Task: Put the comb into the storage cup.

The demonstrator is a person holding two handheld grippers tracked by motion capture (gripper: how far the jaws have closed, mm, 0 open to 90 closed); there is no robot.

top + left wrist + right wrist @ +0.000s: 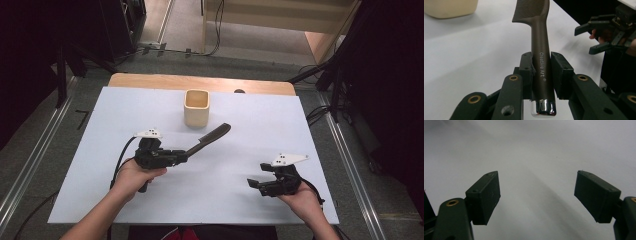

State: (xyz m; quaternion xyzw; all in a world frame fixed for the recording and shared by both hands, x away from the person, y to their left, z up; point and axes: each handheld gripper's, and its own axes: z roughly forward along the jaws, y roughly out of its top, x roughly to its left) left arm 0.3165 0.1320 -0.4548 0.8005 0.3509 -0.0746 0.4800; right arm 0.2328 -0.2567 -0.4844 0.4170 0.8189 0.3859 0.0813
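A dark brown comb (210, 138) with a chrome end cap is held by its handle in my left gripper (184, 155), which is shut on it. The comb points up and to the right, toward a cream square cup (196, 107) at the back middle of the table. In the left gripper view the comb handle (541, 62), marked "Creative Art", sits between the two pads, teeth at the top. My right gripper (257, 181) rests open near the table's front right. Its fingertips (485, 195) stand wide apart over bare white table.
The white table top (150, 105) has a wooden strip along its far edge. Floor rails and cables run on both sides of the table. The cream cup (449, 7) shows at the top left of the left gripper view, and the right gripper (599, 35) at its right.
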